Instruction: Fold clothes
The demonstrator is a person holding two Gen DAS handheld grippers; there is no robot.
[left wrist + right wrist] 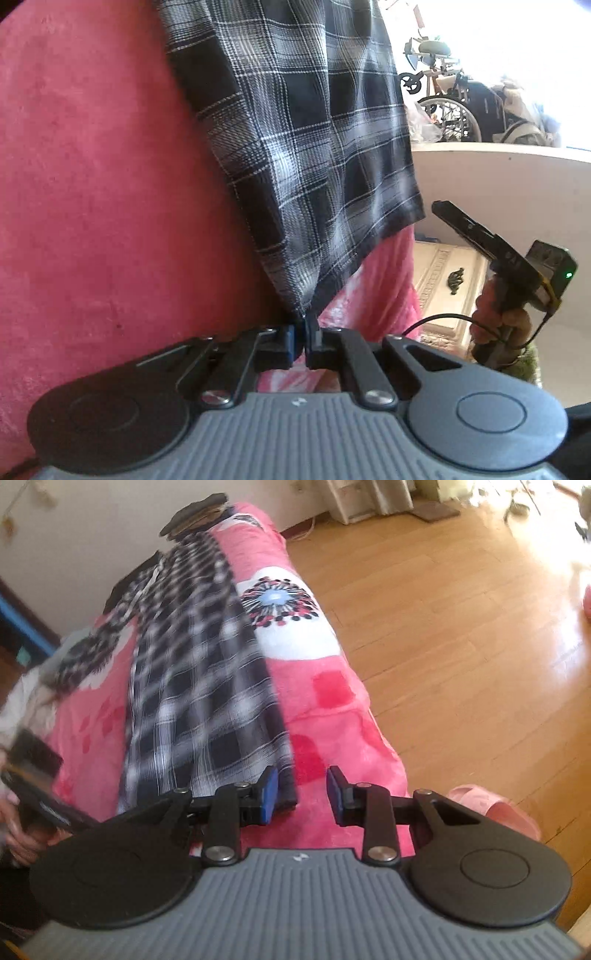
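A black-and-white plaid garment stretches over the pink blanket. My left gripper is shut on the garment's near corner, and the cloth runs up out of its blue pads. In the right wrist view the same plaid garment lies lengthwise on the flowered pink blanket. My right gripper stands open over the garment's near corner, which lies beside the left pad with nothing pressing on it. In the left wrist view the right gripper shows side-on, held by a hand.
The bed's edge drops to a wooden floor, where a pink slipper lies near the corner. A wheelchair stands beyond a white ledge. A dark item sits at the bed's far end.
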